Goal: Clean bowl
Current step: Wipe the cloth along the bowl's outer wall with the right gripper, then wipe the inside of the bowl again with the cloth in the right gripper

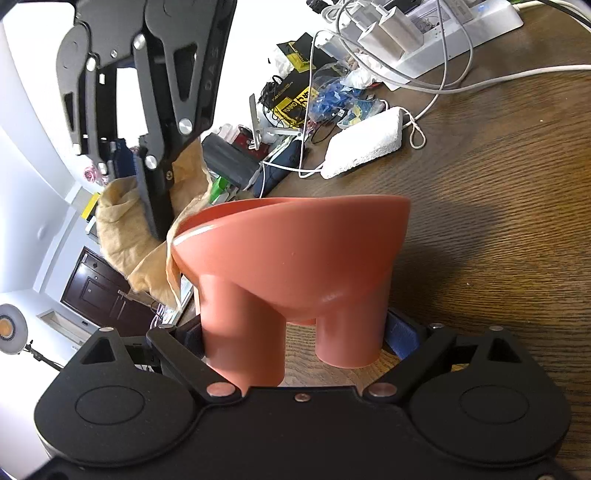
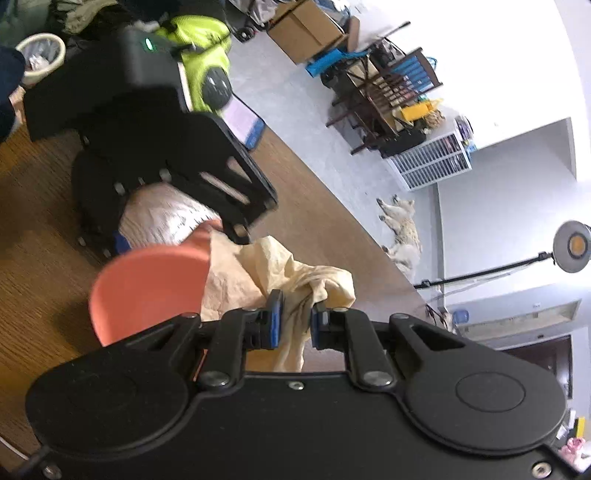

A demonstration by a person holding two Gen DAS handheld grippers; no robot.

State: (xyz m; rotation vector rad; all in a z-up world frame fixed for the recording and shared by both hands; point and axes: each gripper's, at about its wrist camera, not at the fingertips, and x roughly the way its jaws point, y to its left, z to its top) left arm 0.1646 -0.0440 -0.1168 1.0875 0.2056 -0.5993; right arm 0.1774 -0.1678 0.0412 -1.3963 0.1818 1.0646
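Note:
A terracotta-red bowl (image 1: 295,243) with stubby legs is held by its legs in my left gripper (image 1: 293,339), lifted and tilted above the wooden table (image 1: 498,221). It also shows in the right wrist view (image 2: 147,288), its opening toward the camera. My right gripper (image 2: 293,325) is shut on a pale yellow cloth (image 2: 266,273), which lies against the bowl's rim. In the left wrist view the right gripper (image 1: 155,218) reaches down beside the bowl with the cloth (image 1: 125,236) bunched around it. The bowl's inside is mostly hidden in the left wrist view.
A white sponge block (image 1: 365,144), cables and a white power strip (image 1: 443,33) lie on the far side of the table with cluttered bags and packets (image 1: 295,99). A floor lamp (image 2: 572,247), chairs (image 2: 380,99) and a dog on the floor (image 2: 402,229) are beyond the table edge.

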